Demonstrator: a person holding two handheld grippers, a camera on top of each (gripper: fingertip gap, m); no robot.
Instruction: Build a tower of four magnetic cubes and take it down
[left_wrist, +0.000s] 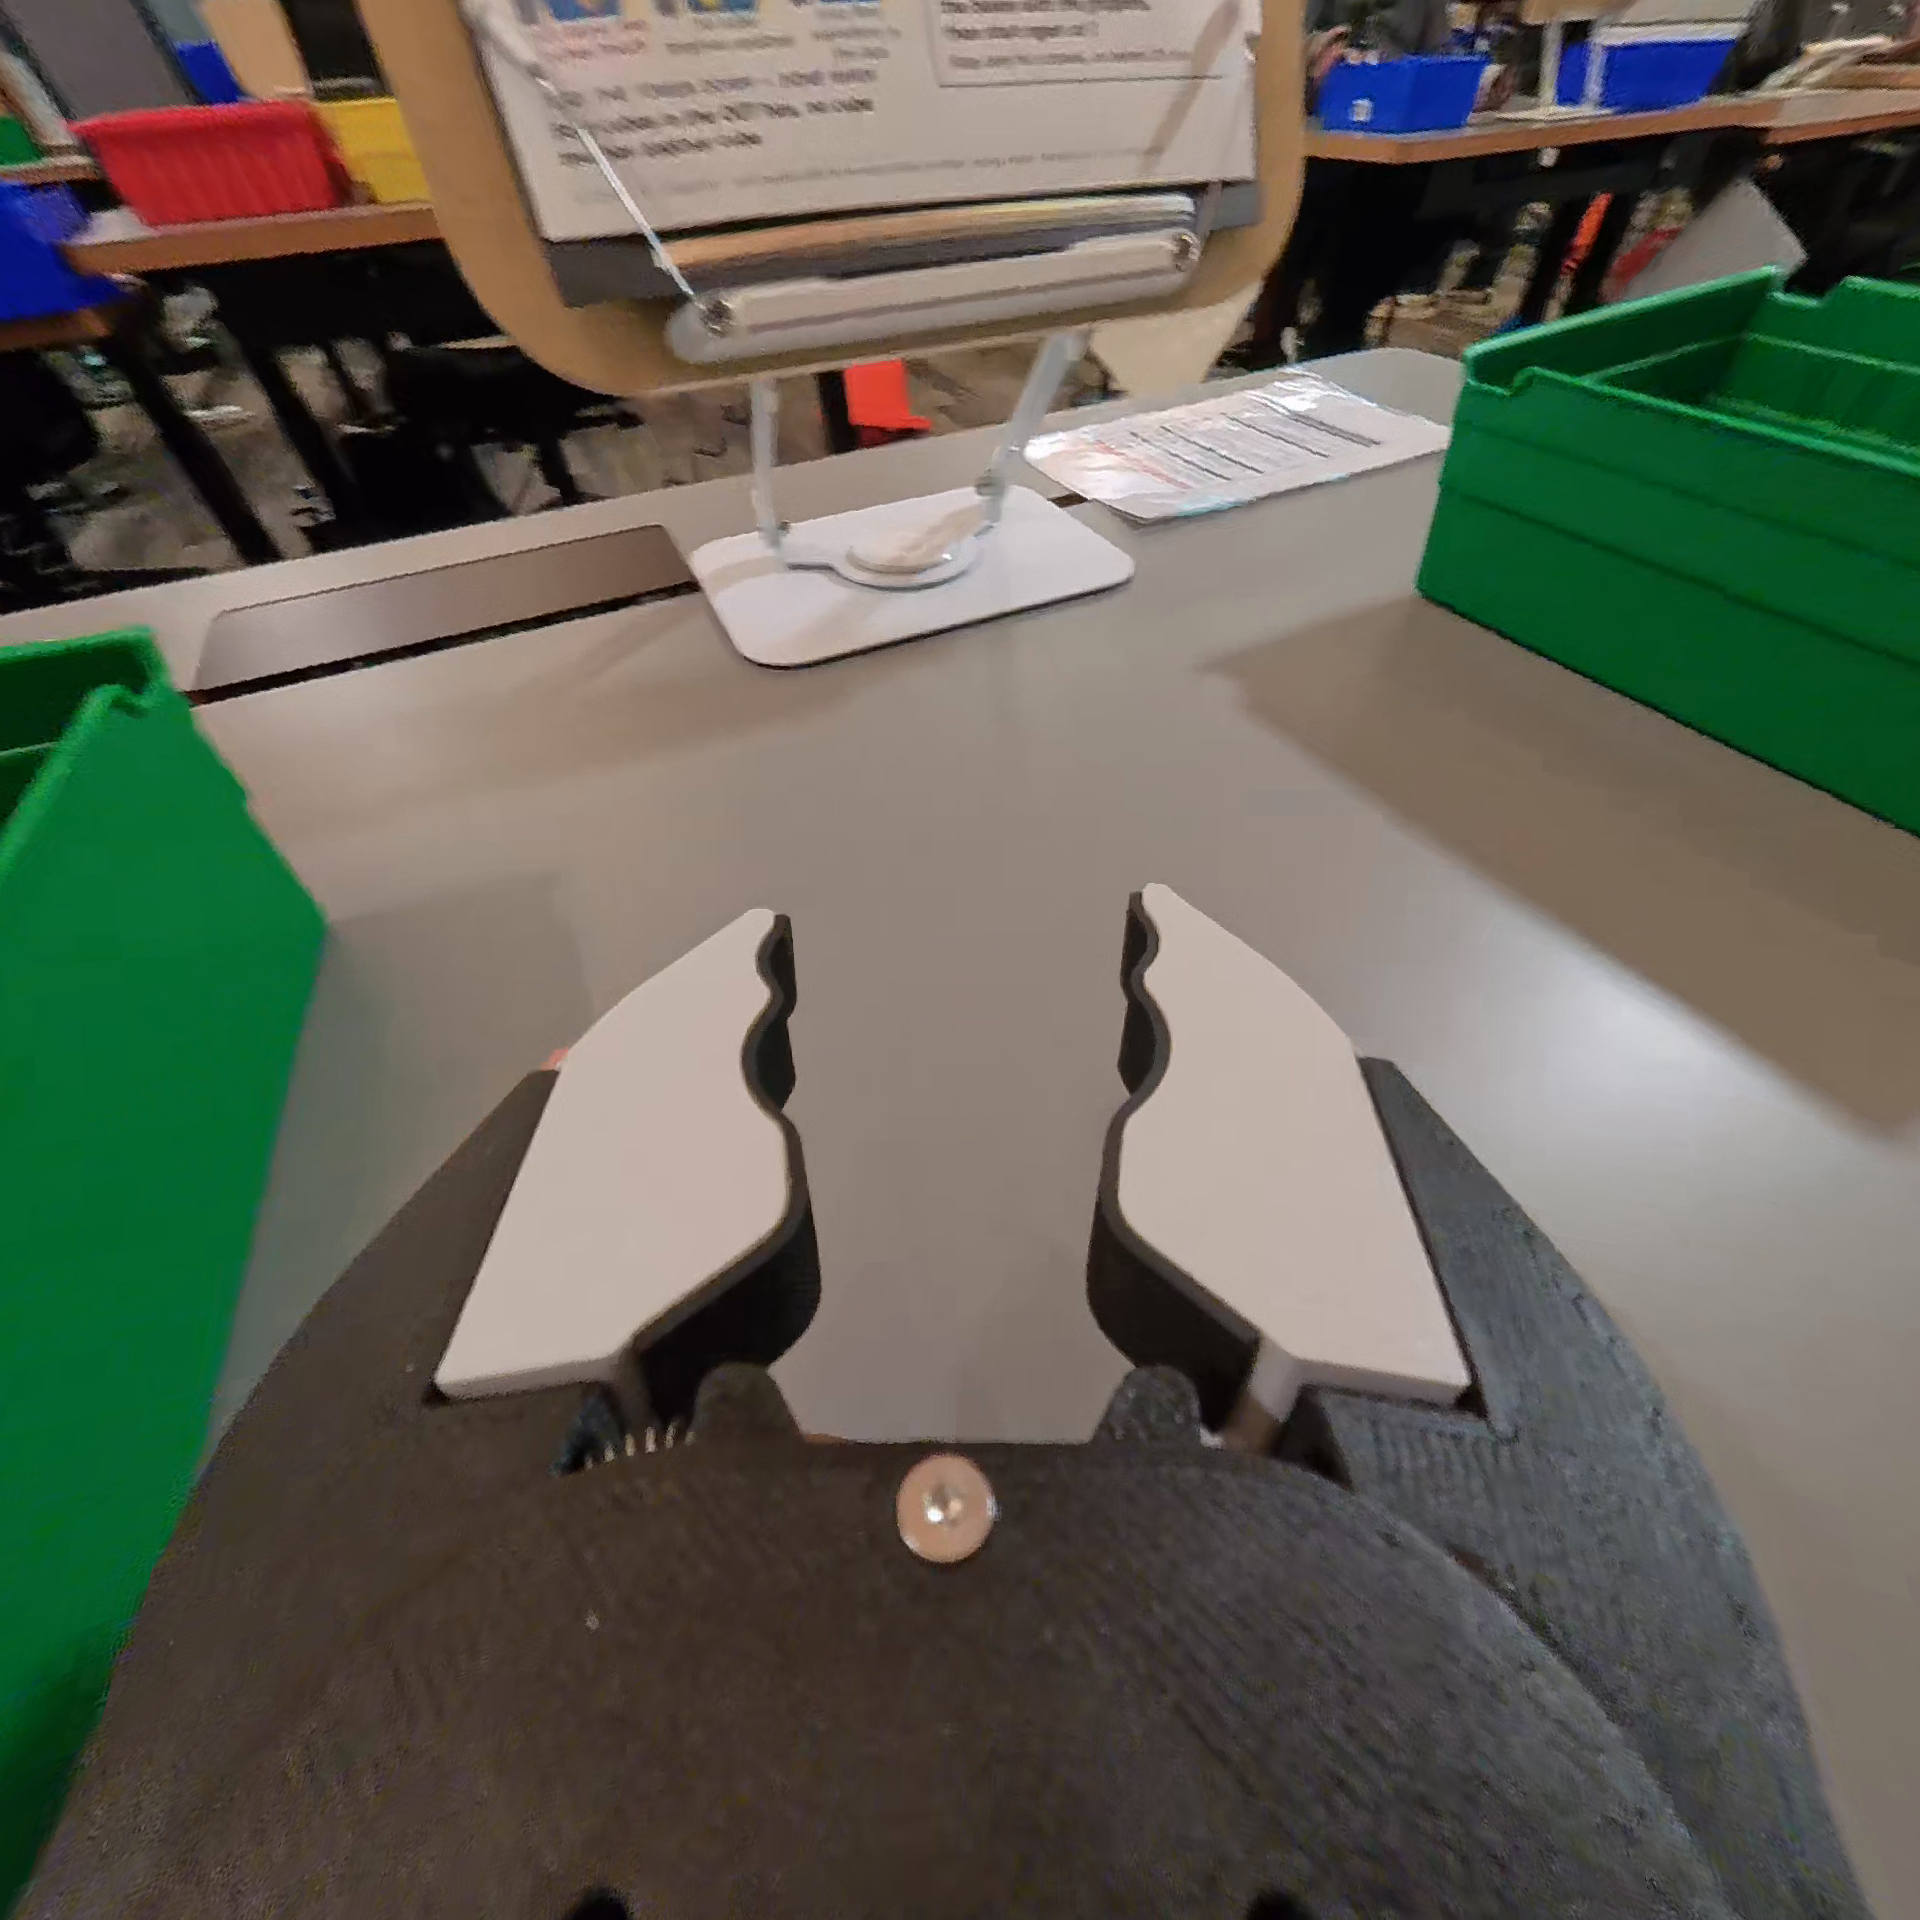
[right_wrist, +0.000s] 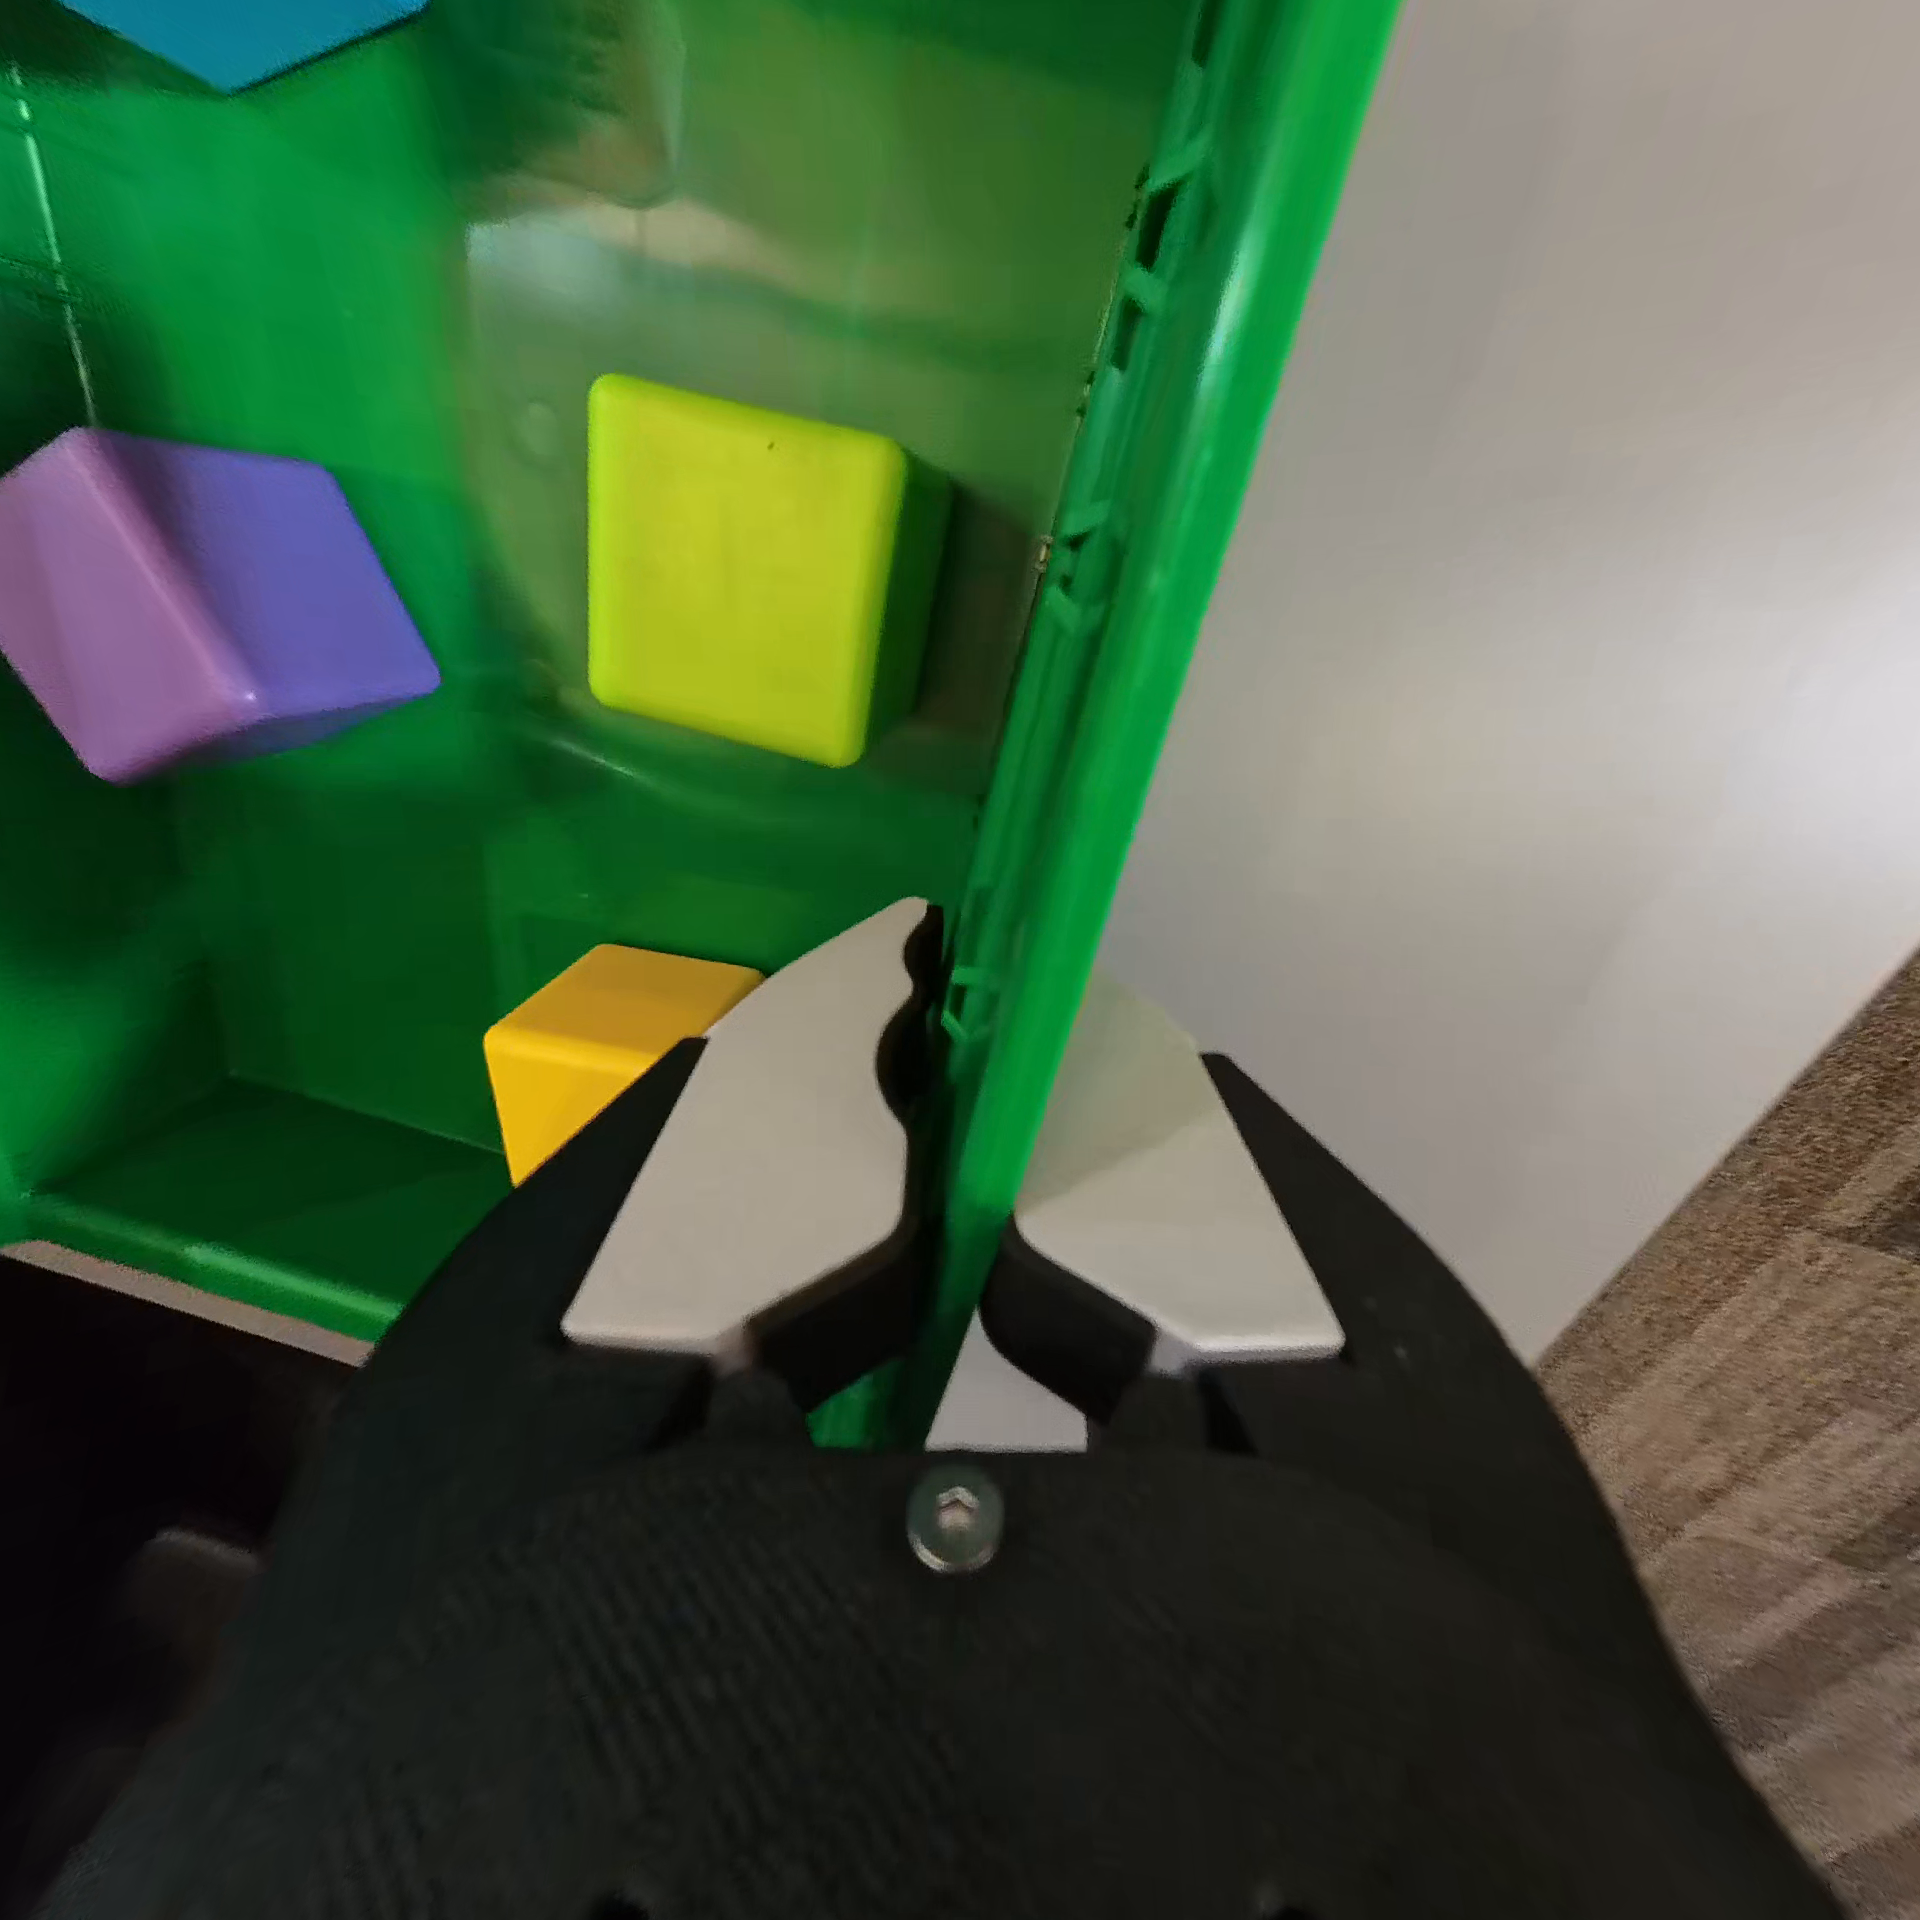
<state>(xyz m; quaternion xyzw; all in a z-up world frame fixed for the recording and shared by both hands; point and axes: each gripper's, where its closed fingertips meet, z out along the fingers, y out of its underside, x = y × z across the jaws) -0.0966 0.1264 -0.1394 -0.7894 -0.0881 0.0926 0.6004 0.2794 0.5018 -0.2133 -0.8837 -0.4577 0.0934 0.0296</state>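
My right gripper (right_wrist: 997, 997) is shut on the right wall of a green bin (right_wrist: 1101, 727); one finger (right_wrist: 800, 1122) is inside the bin and the other (right_wrist: 1153, 1164) is outside it. Inside the bin lie a yellow cube (right_wrist: 582, 1049) right beside the inner finger, a lime block (right_wrist: 727, 571), a purple cube (right_wrist: 197, 603) and a blue block (right_wrist: 249, 36) at the top edge. My left gripper (left_wrist: 961, 935) is open and empty above the bare grey table (left_wrist: 987, 790), between two green bins.
In the left wrist view a green bin (left_wrist: 135, 1039) stands at the left, stacked green bins (left_wrist: 1683, 540) at the right. A clipboard on a white stand (left_wrist: 904, 582) and a laminated sheet (left_wrist: 1226, 447) lie ahead. The table edge and carpet (right_wrist: 1766, 1351) show at the right. The left gripper's tips are roughly 55 cm from the right gripper's.
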